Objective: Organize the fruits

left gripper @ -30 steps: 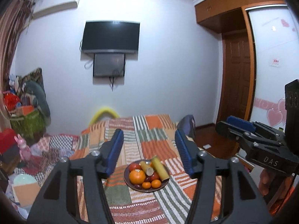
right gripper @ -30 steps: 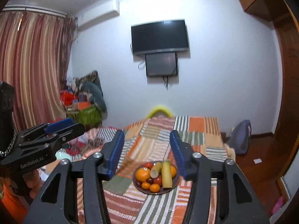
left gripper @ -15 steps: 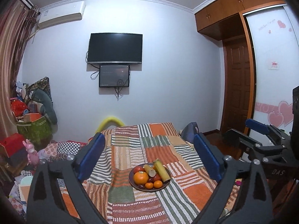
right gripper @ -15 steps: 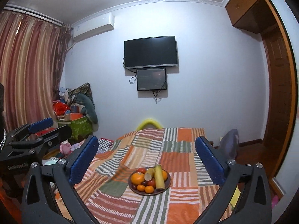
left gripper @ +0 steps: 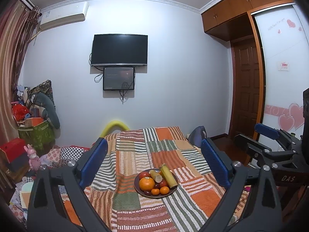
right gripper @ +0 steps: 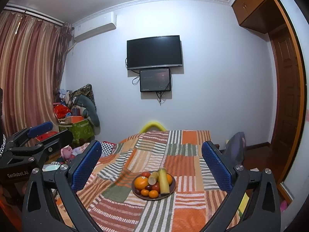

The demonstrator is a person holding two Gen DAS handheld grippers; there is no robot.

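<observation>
Orange citrus, red fruits and seemingly bananas are seen piled on the round brown plate [left gripper: 172, 191] on the patchwork-quilted bed [left gripper: 133, 154], while the left hand-held gripper [left gripper: 154, 162] and right hand-held gripper [right gripper: 151, 162] are held wide open, empty.

A brown plate [left gripper: 174, 190] of fruit is seen at lower centre, set on a bed [left gripper: 166, 150] covered by a striped patchwork quilt. The left claw [left gripper: 154, 163] is held wide apart above it, empty. The right claw [left gripper: 270, 135] is seen at the right edge. A television [left gripper: 119, 49] is mounted on the wall above.
</observation>
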